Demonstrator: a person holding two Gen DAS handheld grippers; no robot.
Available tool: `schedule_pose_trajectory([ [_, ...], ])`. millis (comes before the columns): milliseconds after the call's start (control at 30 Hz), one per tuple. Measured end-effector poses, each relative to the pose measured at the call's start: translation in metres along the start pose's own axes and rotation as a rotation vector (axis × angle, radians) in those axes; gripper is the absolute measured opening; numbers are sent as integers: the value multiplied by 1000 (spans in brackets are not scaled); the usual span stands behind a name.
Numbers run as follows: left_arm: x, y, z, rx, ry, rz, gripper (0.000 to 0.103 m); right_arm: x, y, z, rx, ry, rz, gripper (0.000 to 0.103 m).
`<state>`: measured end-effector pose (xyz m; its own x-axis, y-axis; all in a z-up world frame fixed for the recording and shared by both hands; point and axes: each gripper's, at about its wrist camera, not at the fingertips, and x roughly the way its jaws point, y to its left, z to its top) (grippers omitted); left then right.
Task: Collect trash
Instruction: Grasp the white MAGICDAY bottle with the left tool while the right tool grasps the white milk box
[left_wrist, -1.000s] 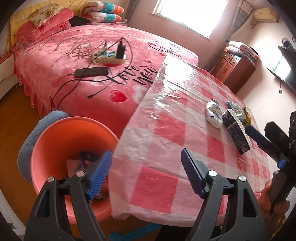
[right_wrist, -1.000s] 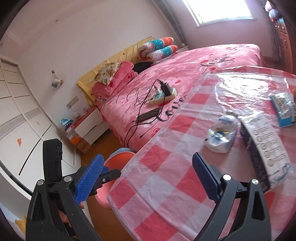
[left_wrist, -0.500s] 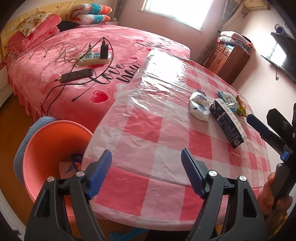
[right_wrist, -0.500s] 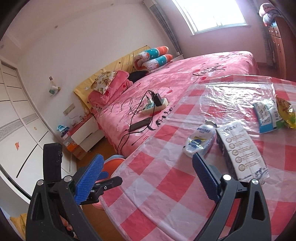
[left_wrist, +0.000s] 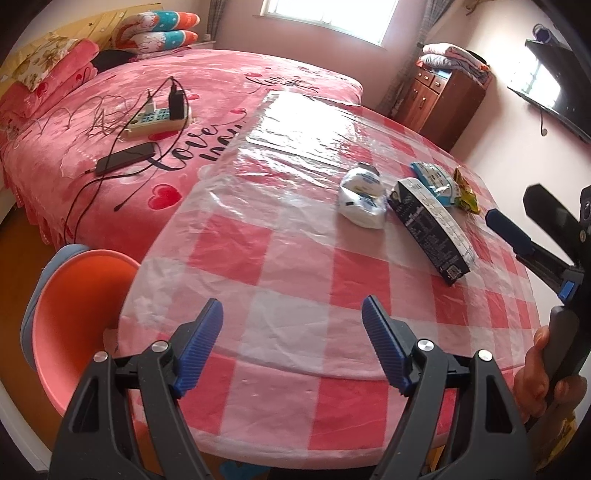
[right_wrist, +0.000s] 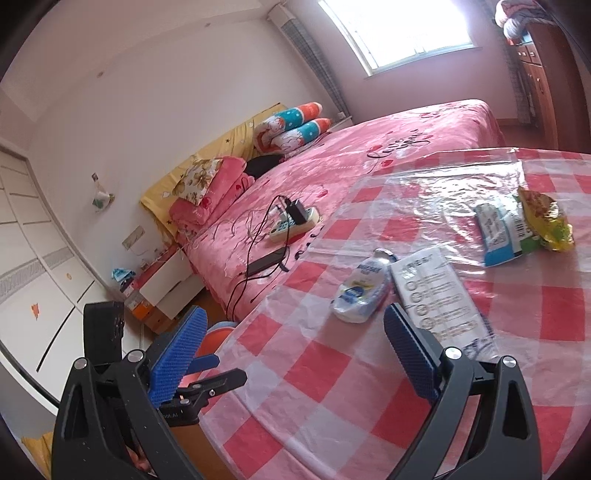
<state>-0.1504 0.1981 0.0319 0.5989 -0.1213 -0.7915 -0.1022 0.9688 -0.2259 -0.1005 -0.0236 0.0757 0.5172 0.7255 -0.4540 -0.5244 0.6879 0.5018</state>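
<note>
On the round table's pink checked cloth (left_wrist: 295, 266) lie a squashed white plastic bottle (left_wrist: 362, 201) (right_wrist: 364, 291), a long black-and-white carton (left_wrist: 430, 225) (right_wrist: 439, 295), a blue-and-white wrapper (left_wrist: 434, 181) (right_wrist: 498, 232) and a yellow-green snack bag (left_wrist: 465, 192) (right_wrist: 546, 218). My left gripper (left_wrist: 291, 347) hangs open over the table's near edge, nothing between its blue pads. My right gripper (right_wrist: 295, 354) is open too, short of the bottle and carton; in the left wrist view it shows at the far right, held by a hand (left_wrist: 535, 373). An orange bin (left_wrist: 77, 314) (right_wrist: 218, 338) stands on the floor left of the table.
A bed with a pink blanket (left_wrist: 147, 110) runs behind the table, with a power strip (left_wrist: 159, 118), a phone (left_wrist: 125, 158) and cables on it. A wooden dresser (left_wrist: 443, 96) stands at the back right, a white wardrobe (right_wrist: 44, 295) at the left.
Both grippers have moved rightwards along the table, away from the orange bin. The bin has slid towards the left edge of the view and the trash has come nearer. Both stay open.
</note>
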Motion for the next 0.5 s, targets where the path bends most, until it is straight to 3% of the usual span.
schedule_pose_trajectory([
  [333, 13, -38, 6, 49, 29, -28, 78, -27, -47, 14, 73, -67, -77, 95],
  [500, 24, -61, 9, 46, 68, -95, 78, -40, -85, 22, 157, -97, -126, 95],
])
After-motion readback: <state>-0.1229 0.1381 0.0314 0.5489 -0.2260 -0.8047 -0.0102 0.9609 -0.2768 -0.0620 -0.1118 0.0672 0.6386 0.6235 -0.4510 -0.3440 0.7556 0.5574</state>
